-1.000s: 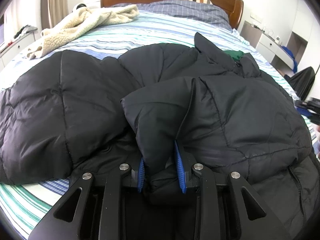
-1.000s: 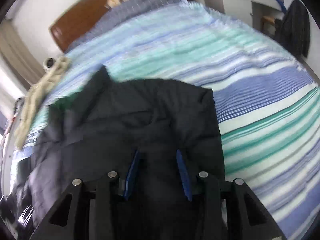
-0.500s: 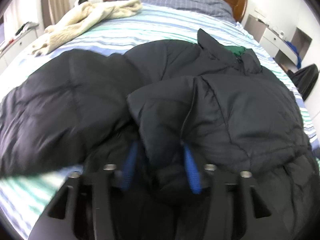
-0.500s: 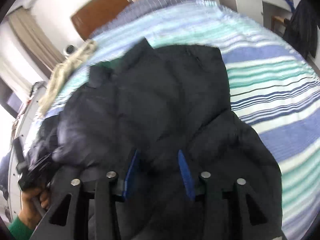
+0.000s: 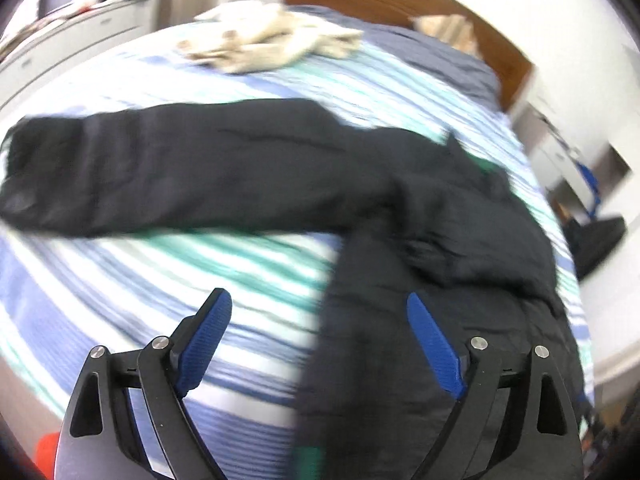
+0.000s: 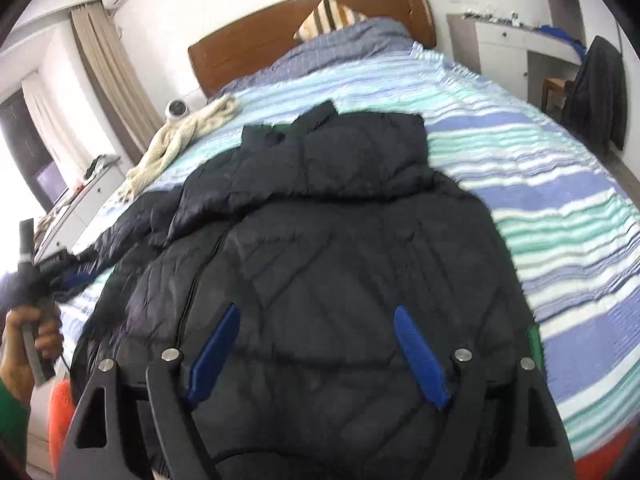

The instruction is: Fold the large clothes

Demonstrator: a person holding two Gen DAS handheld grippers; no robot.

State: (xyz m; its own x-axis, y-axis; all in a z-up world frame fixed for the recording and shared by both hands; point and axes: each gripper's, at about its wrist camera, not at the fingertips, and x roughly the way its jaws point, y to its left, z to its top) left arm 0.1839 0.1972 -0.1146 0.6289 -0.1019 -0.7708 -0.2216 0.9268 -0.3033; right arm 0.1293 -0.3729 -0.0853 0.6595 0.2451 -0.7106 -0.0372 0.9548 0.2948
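A large black quilted puffer jacket (image 6: 344, 248) lies on the striped bed (image 6: 560, 184), collar toward the headboard, one side folded over its front. In the left wrist view one sleeve (image 5: 168, 168) stretches out flat to the left, and the body (image 5: 432, 280) lies to the right. My left gripper (image 5: 316, 308) is open and empty, above the bedspread at the jacket's left edge. My right gripper (image 6: 316, 320) is open and empty, hovering over the jacket's lower body. The left gripper also shows at the left edge of the right wrist view (image 6: 52, 268), held in a hand.
A cream fleece garment (image 6: 180, 144) lies on the bed's far left, also seen in the left wrist view (image 5: 272, 40). Wooden headboard (image 6: 256, 44) and pillows stand at the back. A white desk and a chair with dark clothing (image 6: 600, 96) stand to the right. A white dresser (image 5: 72, 40) stands to the left.
My left gripper let go of the folded jacket part, opened wide and swung left toward the outstretched sleeve. My right gripper opened wider and pulled back over the jacket's lower body.
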